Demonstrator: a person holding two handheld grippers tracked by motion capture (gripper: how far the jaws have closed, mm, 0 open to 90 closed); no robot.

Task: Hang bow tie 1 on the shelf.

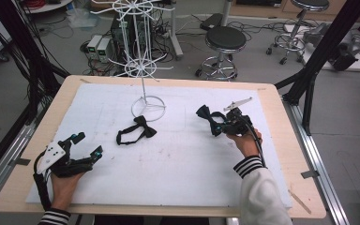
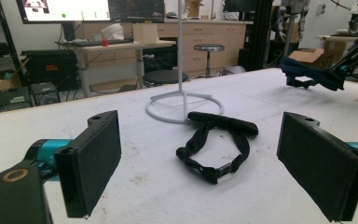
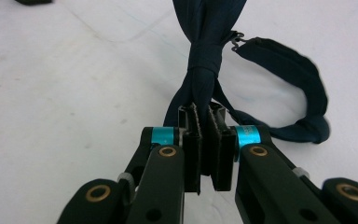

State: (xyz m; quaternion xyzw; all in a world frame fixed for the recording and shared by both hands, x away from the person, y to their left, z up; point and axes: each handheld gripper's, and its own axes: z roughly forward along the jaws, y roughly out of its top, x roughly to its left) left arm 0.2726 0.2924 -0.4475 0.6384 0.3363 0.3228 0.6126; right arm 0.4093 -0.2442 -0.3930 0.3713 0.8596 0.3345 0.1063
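A navy bow tie (image 1: 205, 116) hangs from my right gripper (image 1: 219, 126), lifted just above the white mat right of centre. My right gripper (image 3: 205, 116) is shut on one wing of the navy bow tie (image 3: 205, 42), whose strap loops off to the right. A black bow tie (image 1: 136, 130) with its strap lies flat on the mat near the middle. My left gripper (image 1: 87, 144) rests at the front left, open and empty. Between the wide pads of the left gripper (image 2: 200, 154) I see the black bow tie (image 2: 221, 123) farther off, and the navy bow tie (image 2: 310, 74) at the far right.
A white wire display stand (image 1: 143, 56) rises from a ring base (image 1: 148, 108) at the back middle of the mat (image 1: 178, 164). A thin wooden stick (image 1: 300, 200) lies at the table's front right corner. Stools (image 1: 225, 40) and cables crowd the floor beyond.
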